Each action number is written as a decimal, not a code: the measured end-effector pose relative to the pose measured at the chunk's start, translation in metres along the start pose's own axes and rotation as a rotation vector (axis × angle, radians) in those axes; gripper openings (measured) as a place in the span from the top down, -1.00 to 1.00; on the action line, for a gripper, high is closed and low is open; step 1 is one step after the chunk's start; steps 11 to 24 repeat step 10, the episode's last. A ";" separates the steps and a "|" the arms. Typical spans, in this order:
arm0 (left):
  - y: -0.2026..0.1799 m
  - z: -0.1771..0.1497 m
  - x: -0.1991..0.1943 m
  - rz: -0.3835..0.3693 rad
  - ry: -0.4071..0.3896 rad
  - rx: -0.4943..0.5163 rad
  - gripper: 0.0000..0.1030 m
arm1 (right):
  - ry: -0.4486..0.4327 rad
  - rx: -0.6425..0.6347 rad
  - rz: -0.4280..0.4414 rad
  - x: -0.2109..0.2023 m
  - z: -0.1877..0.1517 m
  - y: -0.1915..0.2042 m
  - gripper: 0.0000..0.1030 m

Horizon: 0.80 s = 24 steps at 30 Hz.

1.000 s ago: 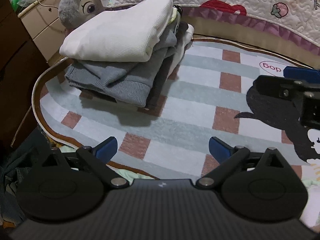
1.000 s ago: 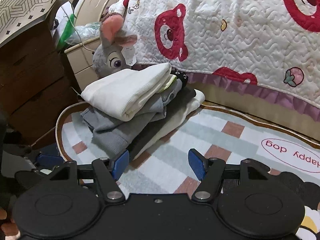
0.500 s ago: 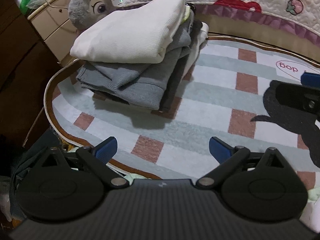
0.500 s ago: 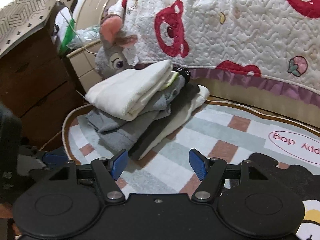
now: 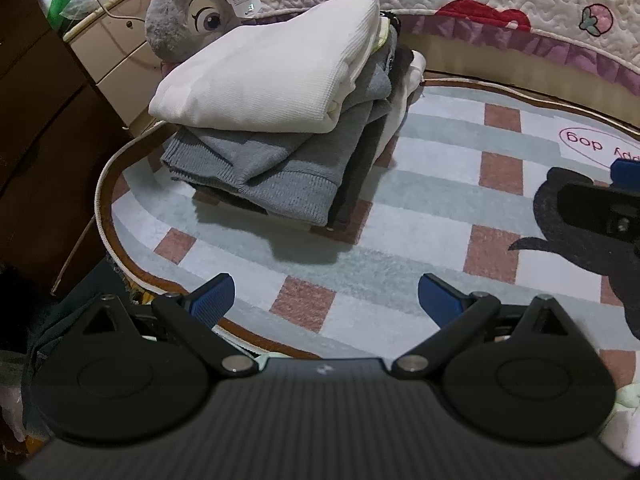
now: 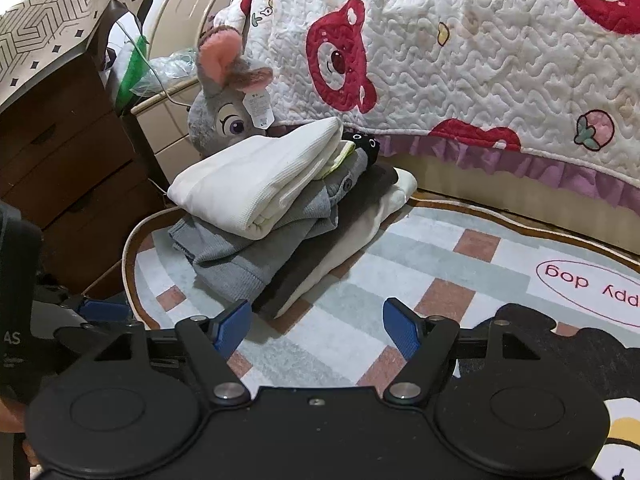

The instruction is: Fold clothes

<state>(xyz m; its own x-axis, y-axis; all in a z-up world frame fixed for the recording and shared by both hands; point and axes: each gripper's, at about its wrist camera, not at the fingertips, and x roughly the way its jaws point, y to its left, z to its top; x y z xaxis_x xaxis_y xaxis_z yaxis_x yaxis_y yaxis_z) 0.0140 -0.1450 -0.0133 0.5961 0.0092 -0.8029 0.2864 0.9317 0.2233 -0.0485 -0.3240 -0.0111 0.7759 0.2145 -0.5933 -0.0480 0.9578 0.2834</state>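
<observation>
The right gripper [image 6: 316, 328] had just been widening its jaws, nothing between them. Left to right: the left gripper [image 5: 325, 298], spread and empty; the pile of folded clothes [image 5: 280, 120] on the rug [image 5: 432, 200]. Judged best: fetch the next garment without nudging it.

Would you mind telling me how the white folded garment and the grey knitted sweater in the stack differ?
The white folded garment lies on top of the stack; the grey knitted sweater sits directly beneath it. The white folded garment has a fine, smooth rib, while the grey knitted sweater has a coarser knit with a ribbed hem. The grey knitted sweater's edge juts out past the white folded garment toward the camera. Both are folded and rest on the checked rug.
</observation>
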 end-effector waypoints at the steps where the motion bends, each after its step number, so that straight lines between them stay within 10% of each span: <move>1: 0.000 0.000 -0.001 -0.009 -0.001 0.000 -0.94 | 0.003 0.002 0.001 0.001 0.000 -0.001 -0.49; 24: -0.003 0.006 0.002 -0.031 0.007 -0.005 -0.94 | 0.018 0.029 0.007 0.006 -0.003 -0.006 -0.50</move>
